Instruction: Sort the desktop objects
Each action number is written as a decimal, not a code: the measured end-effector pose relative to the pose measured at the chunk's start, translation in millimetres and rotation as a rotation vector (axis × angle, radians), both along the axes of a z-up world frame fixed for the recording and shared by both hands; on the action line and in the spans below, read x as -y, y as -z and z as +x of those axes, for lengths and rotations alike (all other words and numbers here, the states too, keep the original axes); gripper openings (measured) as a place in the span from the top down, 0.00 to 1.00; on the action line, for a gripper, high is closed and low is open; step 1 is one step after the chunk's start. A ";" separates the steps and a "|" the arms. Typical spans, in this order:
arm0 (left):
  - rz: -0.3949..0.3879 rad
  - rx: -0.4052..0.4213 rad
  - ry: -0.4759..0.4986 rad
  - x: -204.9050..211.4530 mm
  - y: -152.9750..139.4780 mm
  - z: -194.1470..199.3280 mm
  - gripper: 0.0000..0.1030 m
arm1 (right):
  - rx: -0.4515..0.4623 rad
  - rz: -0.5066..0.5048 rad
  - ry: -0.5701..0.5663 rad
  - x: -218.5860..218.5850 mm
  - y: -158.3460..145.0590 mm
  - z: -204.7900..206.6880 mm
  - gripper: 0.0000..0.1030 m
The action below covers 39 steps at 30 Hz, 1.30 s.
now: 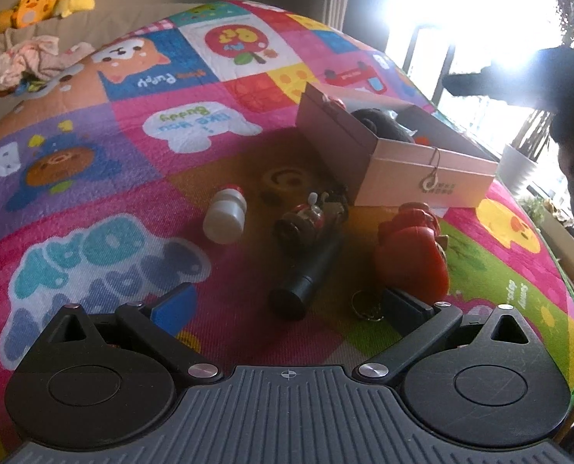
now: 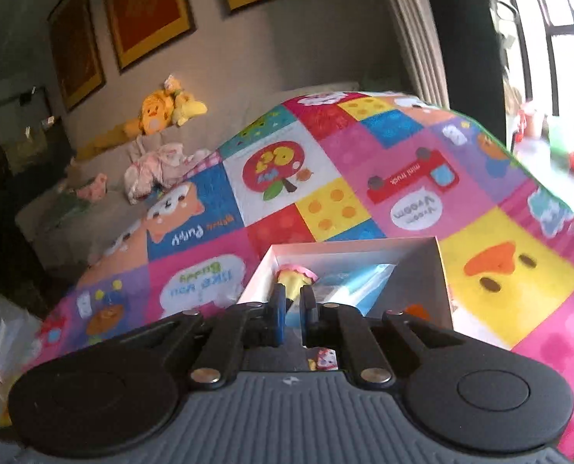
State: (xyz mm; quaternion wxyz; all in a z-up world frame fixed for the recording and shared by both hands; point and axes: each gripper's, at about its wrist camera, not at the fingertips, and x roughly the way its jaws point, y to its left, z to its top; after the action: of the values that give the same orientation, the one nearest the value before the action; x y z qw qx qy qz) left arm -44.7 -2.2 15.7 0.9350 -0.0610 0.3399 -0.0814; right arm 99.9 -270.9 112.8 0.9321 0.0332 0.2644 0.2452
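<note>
Patchwork mat (image 1: 93, 162) cluttered; we note left gripper (image 1: 287, 305) released before black cylinder (image 1: 310, 270), right gripper (image 2: 290, 309) clenched over box (image 2: 441, 270); nothing visibly held, toy (image 2: 294, 276) beyond tips; risk: snagging box wall

Bottle (image 1: 225, 214) left of toy car (image 1: 310, 218); tube (image 1: 306, 278) before car; box (image 1: 410, 162) behind, right.

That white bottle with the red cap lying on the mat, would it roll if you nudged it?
Probably: the white bottle looks round and lies on its side. The soft mat may slow it. It looks like light plastic, so likely easy to lift.
</note>
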 end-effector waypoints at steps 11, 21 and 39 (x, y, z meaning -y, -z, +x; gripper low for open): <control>0.001 0.002 0.002 0.7 0.7 0.1 0.00 | -0.319 -0.013 -0.079 -48.3 46.6 68.8 0.37; -0.041 0.008 -0.007 -4.2 -5.2 4.3 0.00 | -0.112 0.235 -0.006 -1.9 -41.6 50.4 0.47; -0.002 0.021 0.001 -4.2 -9.4 -1.7 0.00 | -0.194 0.085 0.001 -27.6 31.3 44.4 0.41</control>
State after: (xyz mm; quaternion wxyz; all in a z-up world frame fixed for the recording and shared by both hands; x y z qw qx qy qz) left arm -46.5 2.0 25.1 0.9384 -0.0608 0.3299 -0.0829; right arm 144.3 -243.4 81.5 0.8999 0.0966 0.3429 0.2515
